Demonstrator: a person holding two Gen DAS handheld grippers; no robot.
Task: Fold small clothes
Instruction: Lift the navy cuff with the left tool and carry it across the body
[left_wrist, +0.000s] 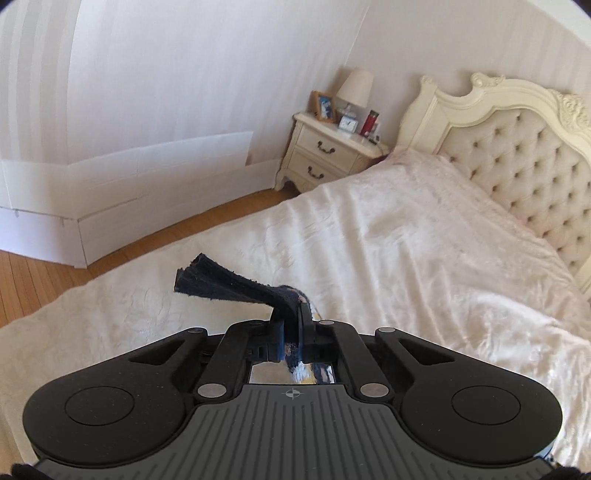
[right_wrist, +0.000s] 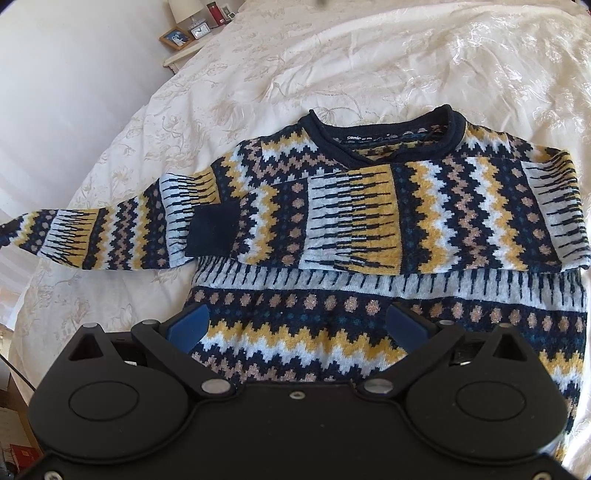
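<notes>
- Between the left gripper's (left_wrist: 291, 332) closed fingers, a dark cuff (left_wrist: 221, 286) of the sweater (right_wrist: 369, 221) is pinched, sticking out past the tips above the bed (left_wrist: 406, 240).
- Beyond the right gripper's (right_wrist: 297, 325) wide-spread fingers, the sweater is laid flat, one sleeve (right_wrist: 424, 218) folded across its chest.

A knit sweater (right_wrist: 388, 229) in navy, mustard, pale grey and tan zigzag bands lies flat on the bed, its navy collar toward 12 o'clock with a label showing inside. One sleeve is folded across the chest, its navy cuff (right_wrist: 212, 229) lying at 9 o'clock of centre. The other sleeve stretches out toward 9 o'clock, its navy cuff end (left_wrist: 236, 286) lifted and pinched.
</notes>
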